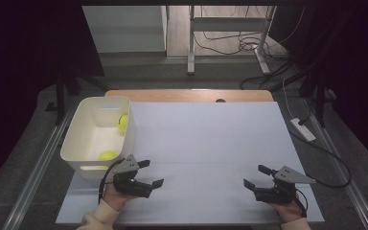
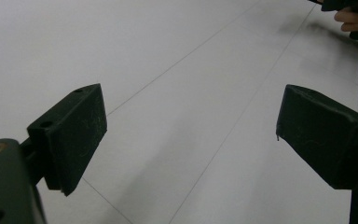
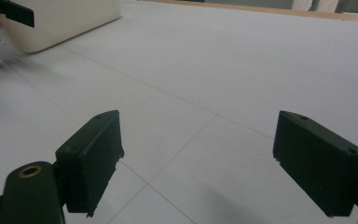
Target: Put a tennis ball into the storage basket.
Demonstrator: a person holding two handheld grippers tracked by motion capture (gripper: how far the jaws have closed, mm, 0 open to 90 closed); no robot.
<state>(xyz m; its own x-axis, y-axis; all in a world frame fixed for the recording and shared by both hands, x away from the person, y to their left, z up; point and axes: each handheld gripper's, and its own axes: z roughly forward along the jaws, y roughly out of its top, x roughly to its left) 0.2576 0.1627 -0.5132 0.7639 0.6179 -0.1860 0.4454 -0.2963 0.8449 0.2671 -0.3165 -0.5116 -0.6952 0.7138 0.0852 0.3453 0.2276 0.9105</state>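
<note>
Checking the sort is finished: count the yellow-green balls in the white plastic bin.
2. One yellow-green ball lies against the far right wall of the white plastic bin; the other sits by its near right corner. The near wall could hide more.

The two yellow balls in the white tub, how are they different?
One yellow ball sits at the far end of the white tub, against its right wall. The other yellow ball lies at the near end, by the left gripper. The far one looks half hidden. Both are the same yellow-green.

Near ball (image 1: 108, 155) partly hidden behind bin wall (image 1: 96, 167).
</note>
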